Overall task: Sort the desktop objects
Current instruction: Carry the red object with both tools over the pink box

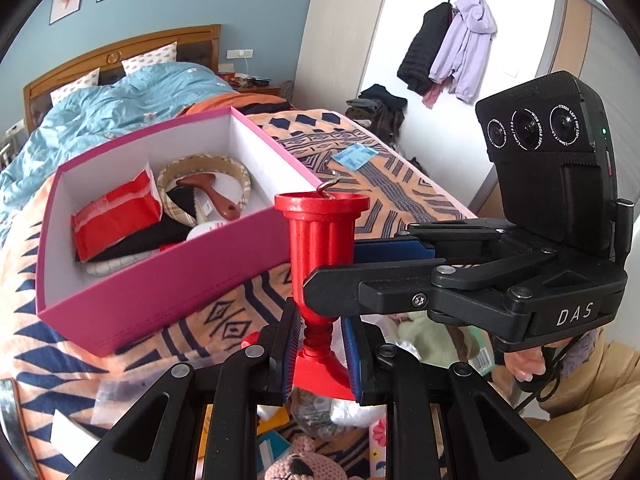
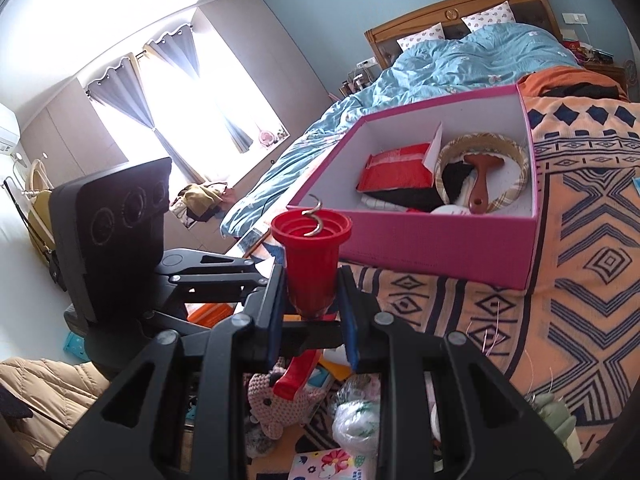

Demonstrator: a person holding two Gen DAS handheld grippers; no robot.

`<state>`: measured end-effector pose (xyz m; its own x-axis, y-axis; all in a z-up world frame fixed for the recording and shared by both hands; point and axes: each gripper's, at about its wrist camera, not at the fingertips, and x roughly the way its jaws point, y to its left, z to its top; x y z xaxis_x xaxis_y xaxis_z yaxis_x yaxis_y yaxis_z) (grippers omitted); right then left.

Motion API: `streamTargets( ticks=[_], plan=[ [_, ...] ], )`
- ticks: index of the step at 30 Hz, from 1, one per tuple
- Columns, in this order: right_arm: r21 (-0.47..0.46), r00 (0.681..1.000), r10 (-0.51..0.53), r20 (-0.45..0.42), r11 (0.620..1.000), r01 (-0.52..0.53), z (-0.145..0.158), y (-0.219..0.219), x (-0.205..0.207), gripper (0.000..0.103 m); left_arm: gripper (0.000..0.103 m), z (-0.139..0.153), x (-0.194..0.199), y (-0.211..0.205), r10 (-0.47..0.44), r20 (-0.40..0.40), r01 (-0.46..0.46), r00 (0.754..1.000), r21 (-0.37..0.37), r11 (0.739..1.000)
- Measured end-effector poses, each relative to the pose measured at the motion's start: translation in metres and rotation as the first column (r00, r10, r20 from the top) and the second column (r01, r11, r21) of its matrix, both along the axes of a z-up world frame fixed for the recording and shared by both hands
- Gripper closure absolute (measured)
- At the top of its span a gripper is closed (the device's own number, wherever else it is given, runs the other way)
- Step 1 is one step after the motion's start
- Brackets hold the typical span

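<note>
Both grippers are clamping 1 red corkscrew: left gripper its neck; right gripper its barrel; pink box at 10 o'clock.

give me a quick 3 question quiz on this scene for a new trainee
1. True or false: the red corkscrew is held by both grippers at once.
2. Which part does the left gripper clamp? A) the wide fluted barrel B) the narrow neck near the base C) the metal spiral
3. Fill in: the wooden brush lies in a round ____ inside the pink box.

Key:
1. True; the right gripper shuts on the barrel, the left on the neck below it.
2. B
3. basket
</note>
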<state>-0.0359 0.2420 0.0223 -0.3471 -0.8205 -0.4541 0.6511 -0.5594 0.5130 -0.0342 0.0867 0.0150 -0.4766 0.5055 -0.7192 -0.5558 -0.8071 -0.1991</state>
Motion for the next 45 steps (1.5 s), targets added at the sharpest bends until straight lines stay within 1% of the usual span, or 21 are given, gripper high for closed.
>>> streamTargets(
  ticks=[7, 30, 45],
  plan=[
    [-0.018, 1.000, -0.013, -0.012, 1.000, 0.013, 0.009, 0.004, -0.011, 0.075, 0.083, 0.002, -0.013, -0.002, 0.016, 0.012, -0.016, 1.000, 0.023, 1.000],
    [-0.026, 1.000, -0.017, -0.019, 1.000, 0.017, 0.018, 0.004, -0.045, 0.075, 0.084, 0.012, -0.039, -0.004, 0.043, -0.002, -0.043, 0.999, 0.025, 0.999],
    [-0.062, 1.000, -0.018, 0.000, 0.998, 0.018, 0.025, 0.006, -0.066, 0.075, 0.084, 0.019, -0.056, -0.005, 0.053, -0.012, -0.052, 0.999, 0.028, 0.998]
  ],
)
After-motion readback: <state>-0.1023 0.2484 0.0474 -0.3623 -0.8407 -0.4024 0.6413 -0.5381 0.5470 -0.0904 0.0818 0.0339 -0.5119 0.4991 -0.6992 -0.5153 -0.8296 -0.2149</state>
